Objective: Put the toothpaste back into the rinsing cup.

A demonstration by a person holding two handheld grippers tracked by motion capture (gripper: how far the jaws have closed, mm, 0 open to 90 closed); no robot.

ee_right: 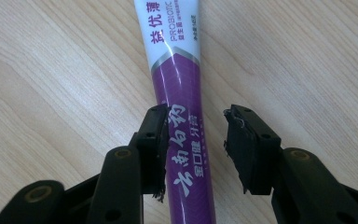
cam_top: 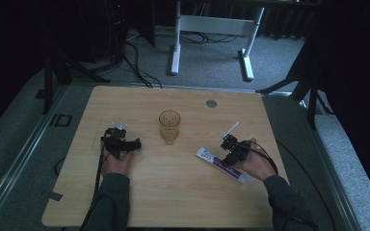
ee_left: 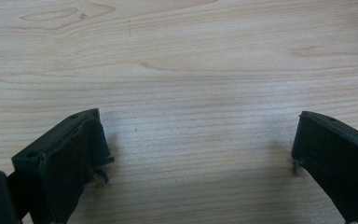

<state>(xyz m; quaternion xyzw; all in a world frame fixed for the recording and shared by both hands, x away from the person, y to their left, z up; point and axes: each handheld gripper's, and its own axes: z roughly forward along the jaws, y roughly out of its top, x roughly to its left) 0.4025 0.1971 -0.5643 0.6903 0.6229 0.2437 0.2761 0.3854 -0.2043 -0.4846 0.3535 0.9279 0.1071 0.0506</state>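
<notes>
Right tool (ee_right: 193,133) astride toothpaste tube (ee_right: 177,88), pads apart.

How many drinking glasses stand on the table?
1. The amber glass stands upright near the middle of the wooden table, between the two grippers.

One amber glass (cam_top: 169,126), one purple-and-white toothpaste tube (ee_right: 179,88), one white toothbrush (cam_top: 231,129), two grippers.

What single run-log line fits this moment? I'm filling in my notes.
right hand-held gripper: straddling purple-and-white toothpaste tube, one pad clear | left hand-held gripper: open over wooden table | amber ribbed glass: upright
</notes>
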